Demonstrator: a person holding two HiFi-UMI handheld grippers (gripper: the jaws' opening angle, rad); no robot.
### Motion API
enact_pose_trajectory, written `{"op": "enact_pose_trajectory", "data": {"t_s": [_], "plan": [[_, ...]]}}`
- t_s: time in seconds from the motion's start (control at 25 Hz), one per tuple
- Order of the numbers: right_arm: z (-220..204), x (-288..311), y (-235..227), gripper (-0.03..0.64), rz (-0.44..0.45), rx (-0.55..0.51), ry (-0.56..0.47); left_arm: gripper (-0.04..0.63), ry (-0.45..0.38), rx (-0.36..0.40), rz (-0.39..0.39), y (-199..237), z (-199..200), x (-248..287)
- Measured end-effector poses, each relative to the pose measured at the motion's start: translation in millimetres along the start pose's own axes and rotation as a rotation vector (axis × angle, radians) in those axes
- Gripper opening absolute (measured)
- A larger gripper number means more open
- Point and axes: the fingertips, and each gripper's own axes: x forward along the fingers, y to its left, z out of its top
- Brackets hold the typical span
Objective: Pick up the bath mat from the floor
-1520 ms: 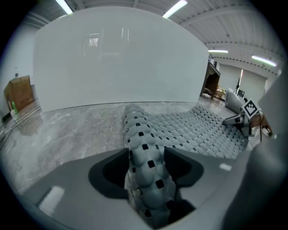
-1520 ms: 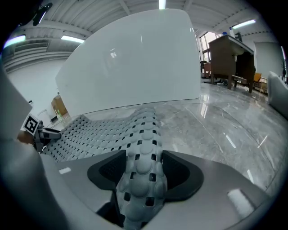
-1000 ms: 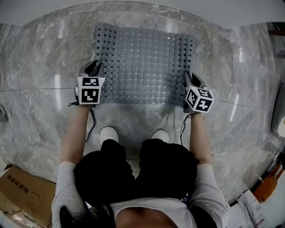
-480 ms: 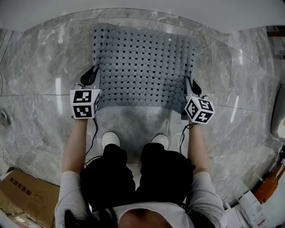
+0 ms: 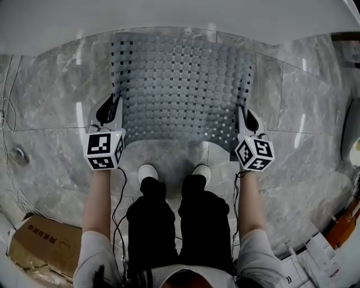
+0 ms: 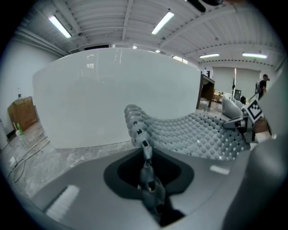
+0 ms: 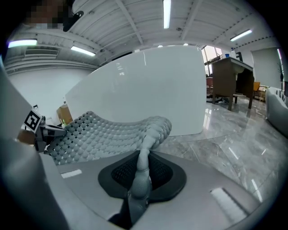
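This is a bathroom corner inside a big open hall: grey marble floor (image 5: 50,95) and a white tub (image 6: 112,94), under strip lights (image 7: 167,11) on a ribbed ceiling (image 6: 103,18). A desk (image 7: 230,69) stands off to one side, and a cardboard box (image 5: 42,247) sits on the floor.

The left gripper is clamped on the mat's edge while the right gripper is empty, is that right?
No: the right gripper also clamps an edge of the mat, as the right gripper view shows. The left gripper does grip it.
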Motion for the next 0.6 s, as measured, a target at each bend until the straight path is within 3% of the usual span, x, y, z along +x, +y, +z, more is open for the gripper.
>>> {"op": "enact_pose_trajectory", "data": {"t_s": [0.6], "plan": [[223.9, -197.5, 52.3, 0.043, -0.018, 0.014, -0.029, 0.058, -0.011, -0.078, 0.028, -4.5, 211.7, -203.8]]}}
